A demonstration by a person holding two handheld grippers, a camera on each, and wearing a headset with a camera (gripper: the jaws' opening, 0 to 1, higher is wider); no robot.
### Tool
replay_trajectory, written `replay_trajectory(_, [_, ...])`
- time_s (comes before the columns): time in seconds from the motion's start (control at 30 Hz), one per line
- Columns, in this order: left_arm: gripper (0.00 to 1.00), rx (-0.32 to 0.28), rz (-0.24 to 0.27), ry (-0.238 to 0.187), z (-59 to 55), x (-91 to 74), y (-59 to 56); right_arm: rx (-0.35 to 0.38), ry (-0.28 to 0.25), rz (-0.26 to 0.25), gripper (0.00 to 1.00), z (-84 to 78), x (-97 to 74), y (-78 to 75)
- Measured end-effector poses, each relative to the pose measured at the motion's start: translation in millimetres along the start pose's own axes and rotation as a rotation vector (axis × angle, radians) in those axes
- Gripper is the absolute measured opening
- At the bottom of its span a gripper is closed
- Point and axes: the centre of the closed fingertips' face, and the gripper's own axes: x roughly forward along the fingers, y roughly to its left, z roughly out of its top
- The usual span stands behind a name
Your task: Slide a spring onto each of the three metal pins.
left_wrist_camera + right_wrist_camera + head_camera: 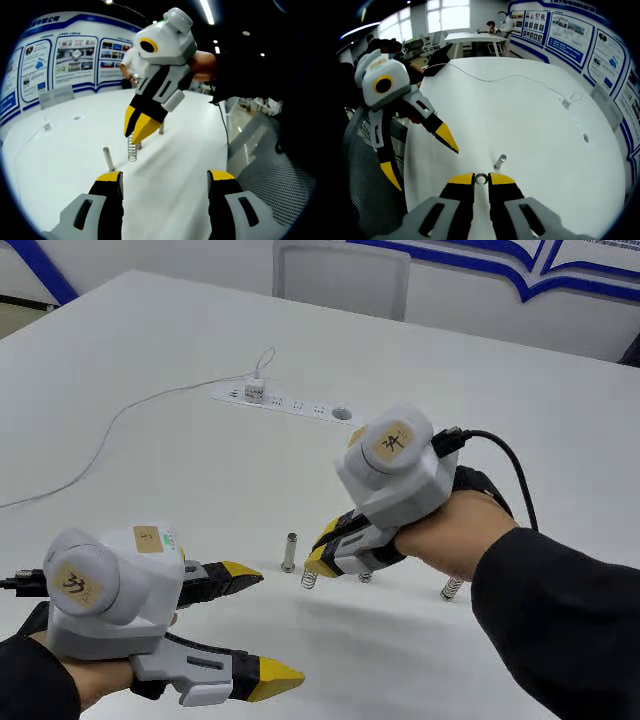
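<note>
We are gripping a spring (132, 148) upright in the right claw (481, 179), ready for the bare pin (500, 161) at one o'clock; the left claw (164, 176) is standing open, clear.

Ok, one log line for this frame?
right gripper: shut on spring | left gripper: open, empty | pin: upright, bare

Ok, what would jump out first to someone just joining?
The right gripper comes first, shut on a spring held upright mid-way across the white table. Just left of it in the head view stands a bare metal pin, and the left gripper hovers open at the near left.
</note>
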Motion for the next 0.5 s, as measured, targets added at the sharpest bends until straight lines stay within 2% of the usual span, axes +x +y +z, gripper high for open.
replay_trajectory(0.23, [0.7,0.002,0.004,-0.003,0.6,-0.3,0.5,-0.015,-0.03,-0.027,0.12,19.9,-12.0,-13.6])
replay_trajectory(0.5, [0.7,0.0,0.009,-0.009,1.5,-0.9,1.7,-0.043,-0.028,-0.034,0.12,35.0,-5.8,-23.1])
